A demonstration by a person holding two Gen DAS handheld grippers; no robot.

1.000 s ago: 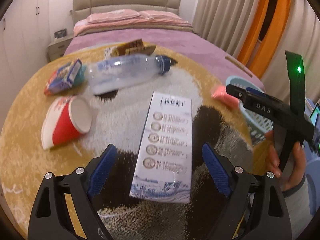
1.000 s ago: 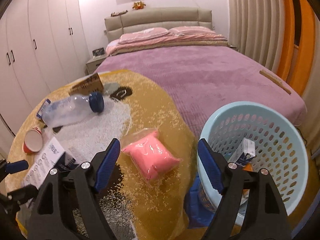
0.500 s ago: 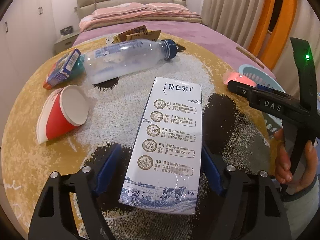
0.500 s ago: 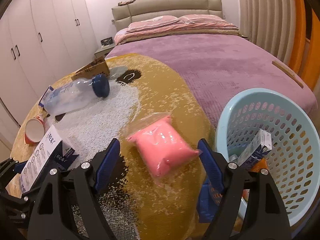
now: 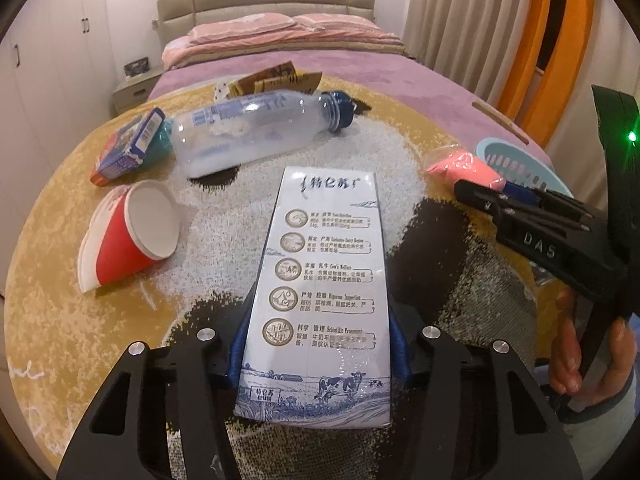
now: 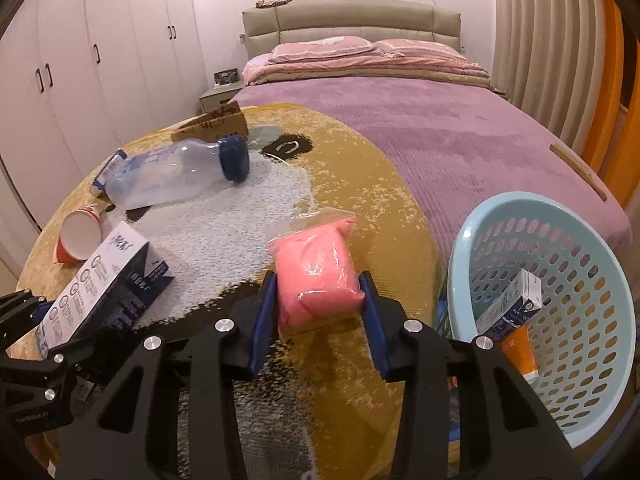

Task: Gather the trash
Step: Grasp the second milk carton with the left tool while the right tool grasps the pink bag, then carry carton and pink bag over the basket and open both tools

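My left gripper (image 5: 318, 344) is shut on a white and blue milk carton (image 5: 324, 280) lying on the round rug; the carton also shows in the right wrist view (image 6: 100, 292). My right gripper (image 6: 318, 308) is shut on a pink bag (image 6: 316, 272) on the rug, which the left wrist view also shows (image 5: 464, 168). A clear plastic bottle with a blue cap (image 5: 256, 132), a red paper cup (image 5: 128, 236) and a small blue box (image 5: 128, 148) lie further out on the rug.
A light blue basket (image 6: 480, 236) at the right holds a carton (image 6: 516, 308) and an orange tube (image 6: 520, 348). Brown cardboard (image 6: 212, 124) lies at the rug's far edge. A purple-covered bed (image 6: 420, 128) stands behind, white wardrobes (image 6: 80, 60) at left.
Both grippers moved forward and closed: the left on the milk carton, the right on the pink bag.
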